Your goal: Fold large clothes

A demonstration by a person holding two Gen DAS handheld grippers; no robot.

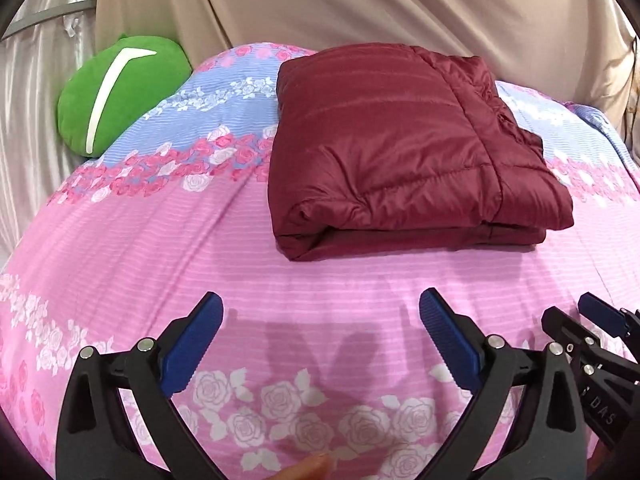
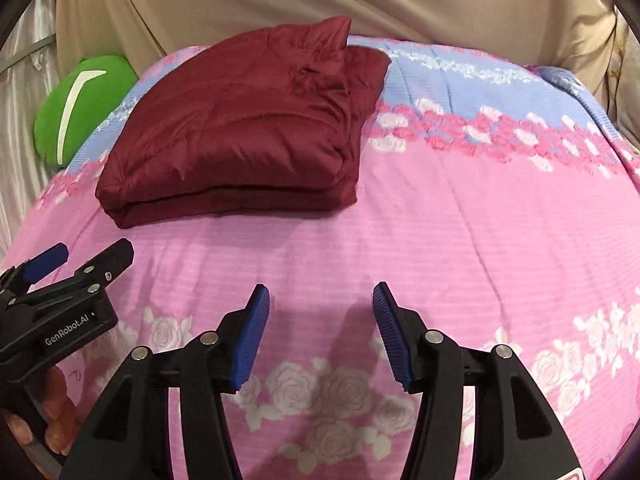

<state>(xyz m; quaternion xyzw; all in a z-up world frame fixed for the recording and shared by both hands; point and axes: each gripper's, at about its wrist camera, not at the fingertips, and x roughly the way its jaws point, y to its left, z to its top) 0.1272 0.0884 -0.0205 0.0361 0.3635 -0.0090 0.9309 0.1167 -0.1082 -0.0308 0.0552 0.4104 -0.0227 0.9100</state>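
A dark red padded jacket (image 1: 408,152) is lying folded into a thick, roughly square bundle on a bed covered by a pink and blue quilt (image 1: 160,248) printed with bands of roses. Taking the jacket as the landmark: its folded edge is facing the cameras, with stacked layers showing along that near side, and a collar or loose corner (image 2: 336,30) is sticking up at its far edge. A green cushion (image 1: 120,92) with a white curved stripe is sitting to the left of the jacket, at the quilt's far left margin, well apart from it. Beige cloth (image 1: 360,4) is hanging behind the jacket as a backdrop, with a shiny pale curtain (image 1: 28,120) beyond the cushion. The left gripper (image 1: 322,344) is hovering over bare quilt on the near side of the jacket, its blue-padded jaws standing wide with nothing between them. The right gripper (image 2: 320,336) is hovering just beside it, also on the near side of the jacket and clear of it, its jaws parted to a middling gap and holding nothing. Fingers (image 2: 56,408) of the person's hand are wrapping the left gripper's handle in the right wrist view. No containers are appearing in either view.
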